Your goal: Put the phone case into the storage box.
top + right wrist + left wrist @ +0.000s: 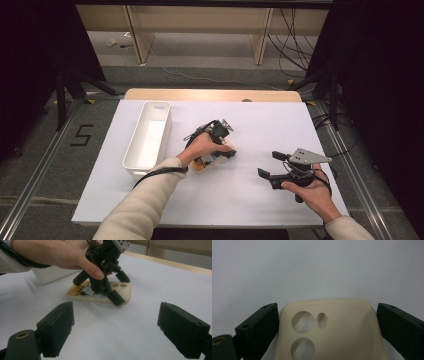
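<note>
- Phone case [332, 330]: cream-coloured, with round camera cut-outs at one end and a printed picture on its face; lies flat on the white table cover [250, 200], near the middle, just right of the tray.
- Left gripper [226, 150]: held above the case and tilted down onto it; jaws spread, one on each long side of the case at its camera end. In the left gripper view a gap shows at either side, so nothing is clamped yet. Judged purpose: straddling the case to close on its edges and lift it.
- Right gripper [270, 165]: jaws apart, holding nothing; rests low at the table's right, well apart from the case, aimed towards it. Judged to be waiting.
- White tray [131, 162]: oblong, empty, to the left of the case; a likely destination.
</note>
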### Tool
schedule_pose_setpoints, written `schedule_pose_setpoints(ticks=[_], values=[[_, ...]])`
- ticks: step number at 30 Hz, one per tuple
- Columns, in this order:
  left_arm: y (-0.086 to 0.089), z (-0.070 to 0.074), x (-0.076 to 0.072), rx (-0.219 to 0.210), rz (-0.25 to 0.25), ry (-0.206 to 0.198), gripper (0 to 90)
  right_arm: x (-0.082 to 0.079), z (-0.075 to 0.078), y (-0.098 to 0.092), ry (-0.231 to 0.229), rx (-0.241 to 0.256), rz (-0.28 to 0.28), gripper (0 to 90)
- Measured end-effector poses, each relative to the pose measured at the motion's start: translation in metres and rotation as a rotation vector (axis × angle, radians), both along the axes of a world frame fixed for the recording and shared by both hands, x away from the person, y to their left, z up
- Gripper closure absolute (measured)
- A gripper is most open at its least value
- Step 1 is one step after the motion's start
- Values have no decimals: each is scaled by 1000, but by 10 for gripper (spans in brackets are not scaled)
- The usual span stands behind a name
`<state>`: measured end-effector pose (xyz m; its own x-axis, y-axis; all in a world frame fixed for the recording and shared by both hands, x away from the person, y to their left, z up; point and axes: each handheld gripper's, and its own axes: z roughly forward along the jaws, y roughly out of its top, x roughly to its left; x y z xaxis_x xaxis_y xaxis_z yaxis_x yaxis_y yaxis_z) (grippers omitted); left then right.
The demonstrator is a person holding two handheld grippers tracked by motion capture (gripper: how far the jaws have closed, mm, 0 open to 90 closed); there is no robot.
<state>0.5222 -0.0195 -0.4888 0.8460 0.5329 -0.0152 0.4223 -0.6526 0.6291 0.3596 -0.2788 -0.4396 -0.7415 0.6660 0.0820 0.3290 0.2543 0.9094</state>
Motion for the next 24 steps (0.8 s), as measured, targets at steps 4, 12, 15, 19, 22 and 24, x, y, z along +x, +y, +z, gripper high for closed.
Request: schedule_pose_setpoints(ticks=[4,12,15,19,22,24], values=[[0,1,0,0,-1,2,80,0,0,0,0,0,0,147],[0,0,0,-3,6,-1,88,0,0,0,0,0,1,147],[0,0,0,-3,7,-2,91,0,0,0,0,0,0,147],[0,1,-1,-2,8,0,95,0,0,0,0,0,0,147],[0,1,-1,0,9,3,98,0,0,0,0,-1,0,147],[0,1,-1,1,10,3,99,0,0,0,0,-1,0,147]])
